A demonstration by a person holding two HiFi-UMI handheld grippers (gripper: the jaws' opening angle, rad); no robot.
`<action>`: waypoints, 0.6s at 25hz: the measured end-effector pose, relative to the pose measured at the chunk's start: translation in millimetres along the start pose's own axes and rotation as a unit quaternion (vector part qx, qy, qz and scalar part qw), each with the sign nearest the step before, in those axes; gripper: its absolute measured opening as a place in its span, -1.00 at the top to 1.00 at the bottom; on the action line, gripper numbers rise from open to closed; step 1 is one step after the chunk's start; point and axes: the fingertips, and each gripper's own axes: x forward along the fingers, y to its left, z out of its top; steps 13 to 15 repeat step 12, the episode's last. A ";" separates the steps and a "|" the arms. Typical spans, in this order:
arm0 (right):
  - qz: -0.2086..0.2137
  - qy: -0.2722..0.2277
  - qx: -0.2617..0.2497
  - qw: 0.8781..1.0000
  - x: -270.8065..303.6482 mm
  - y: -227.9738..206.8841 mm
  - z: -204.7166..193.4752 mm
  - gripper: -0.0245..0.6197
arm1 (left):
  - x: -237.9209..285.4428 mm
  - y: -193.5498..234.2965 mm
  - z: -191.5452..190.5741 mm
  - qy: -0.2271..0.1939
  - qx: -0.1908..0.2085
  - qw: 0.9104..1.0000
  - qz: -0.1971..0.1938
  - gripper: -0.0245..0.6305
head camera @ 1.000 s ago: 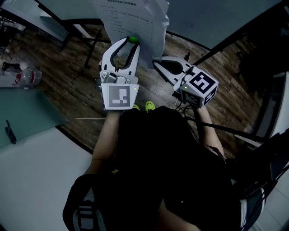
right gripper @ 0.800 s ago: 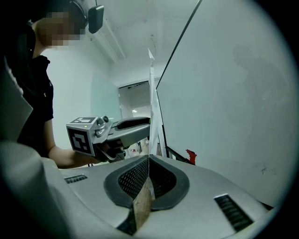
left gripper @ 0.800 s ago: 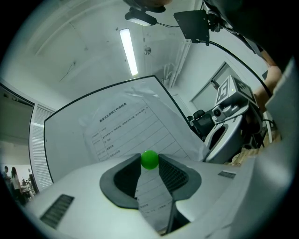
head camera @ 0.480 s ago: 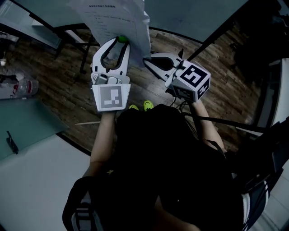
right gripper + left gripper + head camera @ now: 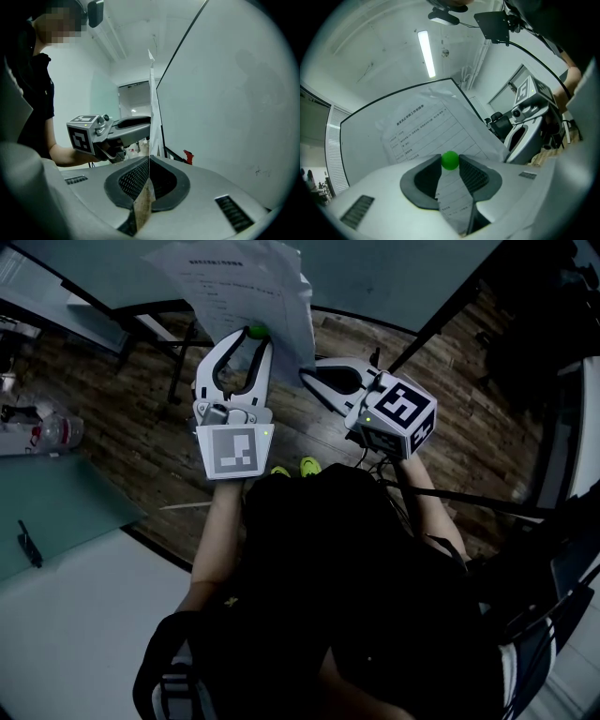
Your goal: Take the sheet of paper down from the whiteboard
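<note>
Currently the pale, dark-framed whiteboard (image 5: 225, 93) fills the right half of the right gripper view, standing upright. The white printed sheet of paper (image 5: 248, 287) hangs over its face, upper centre of the head view.

Judgement: the sheet is light, limp and easily torn or creased. Best held at an edge or corner and drawn off gently once nothing pins it.

The left gripper (image 5: 247, 341), centre-left and held level, has its jaws part-way apart and clamped on the small round green magnet (image 5: 450, 160) over the sheet's lower part. Whether the magnet touches the board cannot be told.

The right gripper (image 5: 309, 376), just right of it and tipped slightly down, has its jaws closed flat on the sheet's right edge, seen edge-on between the pads.
</note>
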 end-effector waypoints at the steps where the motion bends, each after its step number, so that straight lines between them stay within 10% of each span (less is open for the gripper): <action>1: 0.001 0.000 -0.001 1.000 0.6 0.2 -1.0 0.94 | -0.4 0.5 -0.7 -0.001 -0.001 1.000 0.001 0.50; 15: 0.008 0.001 -0.002 1.000 -1.7 -8.0 -0.4 0.94 | 6.1 -0.5 -0.5 0.005 -0.002 1.000 0.008 0.50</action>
